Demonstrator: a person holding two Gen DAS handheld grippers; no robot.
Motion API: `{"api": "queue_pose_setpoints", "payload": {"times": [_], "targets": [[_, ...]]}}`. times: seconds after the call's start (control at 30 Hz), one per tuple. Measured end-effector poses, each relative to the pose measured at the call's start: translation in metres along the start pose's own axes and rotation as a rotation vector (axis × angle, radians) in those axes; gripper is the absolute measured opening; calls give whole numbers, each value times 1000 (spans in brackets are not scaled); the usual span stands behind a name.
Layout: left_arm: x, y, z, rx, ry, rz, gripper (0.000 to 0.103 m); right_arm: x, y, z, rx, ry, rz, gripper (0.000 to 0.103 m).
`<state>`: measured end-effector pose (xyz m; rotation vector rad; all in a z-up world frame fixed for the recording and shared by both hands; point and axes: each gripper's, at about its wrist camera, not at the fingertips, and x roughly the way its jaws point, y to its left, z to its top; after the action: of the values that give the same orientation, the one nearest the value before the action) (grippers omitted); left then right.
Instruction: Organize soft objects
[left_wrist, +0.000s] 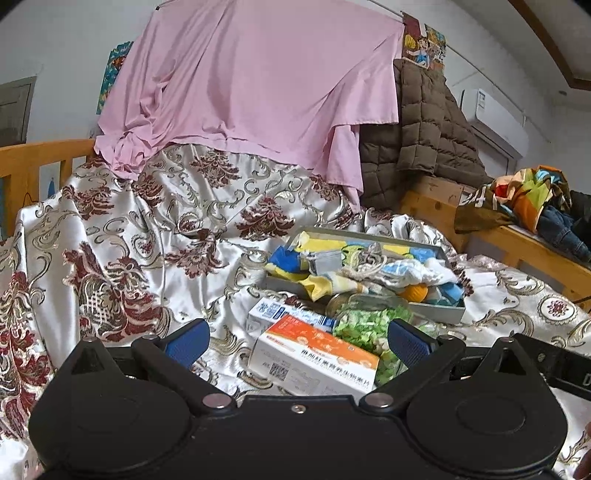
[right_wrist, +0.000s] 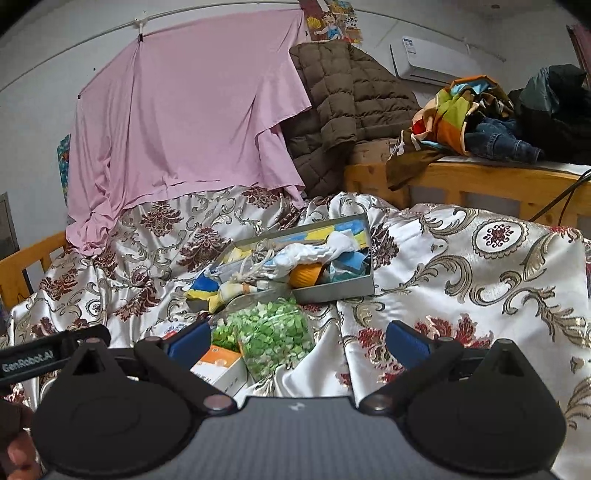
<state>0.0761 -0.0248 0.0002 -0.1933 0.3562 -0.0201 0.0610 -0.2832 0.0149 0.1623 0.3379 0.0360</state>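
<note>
A grey tray (left_wrist: 436, 313) (right_wrist: 334, 290) lies on the patterned bedspread, heaped with soft cloths, sponges, string and an orange ball (left_wrist: 414, 292) (right_wrist: 306, 275). In front of it lie a clear bag of green pieces (left_wrist: 364, 325) (right_wrist: 271, 330), an orange and white box (left_wrist: 317, 360) (right_wrist: 218, 365) and a blue and white box (left_wrist: 280, 312). My left gripper (left_wrist: 297, 341) is open just short of the orange box, with nothing between its fingers. My right gripper (right_wrist: 297, 339) is open too, with the green bag ahead between its fingers, apart from them.
A pink sheet (left_wrist: 251, 85) (right_wrist: 184, 114) hangs on a line behind the bed. A brown quilted jacket (left_wrist: 417, 125) (right_wrist: 347, 103) drapes over the wooden bed frame (left_wrist: 532, 254) (right_wrist: 480, 184). Piled clothes (right_wrist: 480, 118) sit at the right. Bare bedspread (right_wrist: 480, 280) lies right of the tray.
</note>
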Motion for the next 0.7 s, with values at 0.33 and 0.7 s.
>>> {"api": "queue_pose_setpoints", "payload": {"times": [0.33, 0.7], "targets": [[1, 4, -7, 31, 4, 21, 102, 1, 2, -4, -3, 17, -12, 103], [8, 6, -19, 42, 50, 38, 102, 21, 0, -10, 0, 123, -17, 103]]}}
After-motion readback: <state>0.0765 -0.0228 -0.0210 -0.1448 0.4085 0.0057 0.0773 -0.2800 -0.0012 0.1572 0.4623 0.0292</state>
